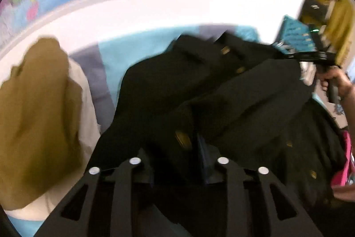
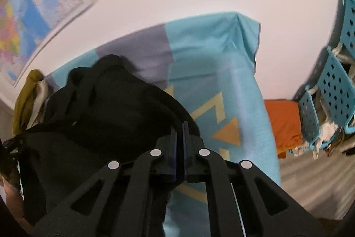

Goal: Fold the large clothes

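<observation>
garment: big black coat with gold buttons [image 1: 210, 90], bunched up mid-frame on the turquoise-covered surface [image 2: 221, 54].
left claw [image 1: 179, 148]: clamped on a fold of the coat by a button, bottom centre.
right claw [image 2: 179, 126]: pinched nearly closed on the coat's edge, bottom centre of its own view.
done so far: honestly not much, it's picked up at two points but still a lump.
left to do: spread flat, fold, stack by the mustard garment [image 1: 40, 114] at left.
</observation>
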Available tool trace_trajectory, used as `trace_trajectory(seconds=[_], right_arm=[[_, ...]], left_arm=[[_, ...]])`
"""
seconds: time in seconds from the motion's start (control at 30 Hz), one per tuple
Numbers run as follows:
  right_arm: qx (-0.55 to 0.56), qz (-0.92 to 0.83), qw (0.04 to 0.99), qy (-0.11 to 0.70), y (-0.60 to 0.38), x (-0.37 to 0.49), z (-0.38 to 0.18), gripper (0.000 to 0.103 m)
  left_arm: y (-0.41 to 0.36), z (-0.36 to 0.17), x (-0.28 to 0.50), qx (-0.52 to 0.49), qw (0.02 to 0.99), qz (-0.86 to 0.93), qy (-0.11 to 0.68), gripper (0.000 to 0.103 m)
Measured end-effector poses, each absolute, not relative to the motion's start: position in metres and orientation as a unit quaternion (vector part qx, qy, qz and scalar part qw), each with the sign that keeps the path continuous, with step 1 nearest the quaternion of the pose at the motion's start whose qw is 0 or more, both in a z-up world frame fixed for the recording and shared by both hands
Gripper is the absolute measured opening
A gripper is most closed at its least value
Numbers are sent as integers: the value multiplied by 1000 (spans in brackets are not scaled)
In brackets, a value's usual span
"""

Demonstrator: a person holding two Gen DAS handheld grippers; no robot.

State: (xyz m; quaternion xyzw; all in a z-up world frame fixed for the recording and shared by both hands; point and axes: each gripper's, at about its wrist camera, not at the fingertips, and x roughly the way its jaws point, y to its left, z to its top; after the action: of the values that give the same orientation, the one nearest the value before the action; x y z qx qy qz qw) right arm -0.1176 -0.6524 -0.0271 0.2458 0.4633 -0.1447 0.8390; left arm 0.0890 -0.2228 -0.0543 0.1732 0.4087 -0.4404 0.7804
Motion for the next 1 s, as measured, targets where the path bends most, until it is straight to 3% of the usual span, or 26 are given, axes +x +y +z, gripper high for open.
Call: trace_trajectory(seconds=[0.07, 0.1, 0.13, 0.17, 0.23, 0.4, 0.47, 0.57, 0.67, 0.73, 0.83, 1.0], right_arm=[[264, -154, 836, 456, -659, -118, -30, 11], [270, -159, 835, 452, -661, -119, -28, 22], [273, -173, 837, 441, -663, -125, -22, 37], [273, -176, 841, 432, -660, -130, -16, 40], [253, -159, 865, 404, -645, -141, 8, 41], [177, -47, 903, 389, -570, -144, 43, 48], [143, -9, 904, 403, -537, -135, 40, 50], [91, 23, 894, 439, -498, -119, 18, 50], [45, -17, 873, 486, -490, -106, -17, 49], [62, -35, 867, 494, -500, -106, -31, 54], [89, -60, 868, 485, -511, -115, -26, 54], [109, -37, 882, 458, -497, -128, -1, 55]], left_arm=[[-223, -56, 101, 154, 773, -448, 421, 31], [-219, -52, 104, 147, 776, -449, 417, 34], [-215, -49, 105, 142, 777, -452, 414, 44], [-210, -45, 105, 134, 776, -458, 412, 57], [-198, -38, 105, 119, 776, -467, 406, 62], [-208, -46, 98, 138, 769, -467, 415, 60], [-218, -52, 99, 146, 762, -467, 423, 43], [-231, -56, 98, 158, 767, -459, 420, 32], [-234, -56, 103, 158, 769, -446, 430, 37], [-223, -49, 102, 150, 776, -445, 421, 39], [-186, -26, 90, 136, 808, -436, 373, 56], [-120, -11, 67, 135, 849, -383, 338, 61]])
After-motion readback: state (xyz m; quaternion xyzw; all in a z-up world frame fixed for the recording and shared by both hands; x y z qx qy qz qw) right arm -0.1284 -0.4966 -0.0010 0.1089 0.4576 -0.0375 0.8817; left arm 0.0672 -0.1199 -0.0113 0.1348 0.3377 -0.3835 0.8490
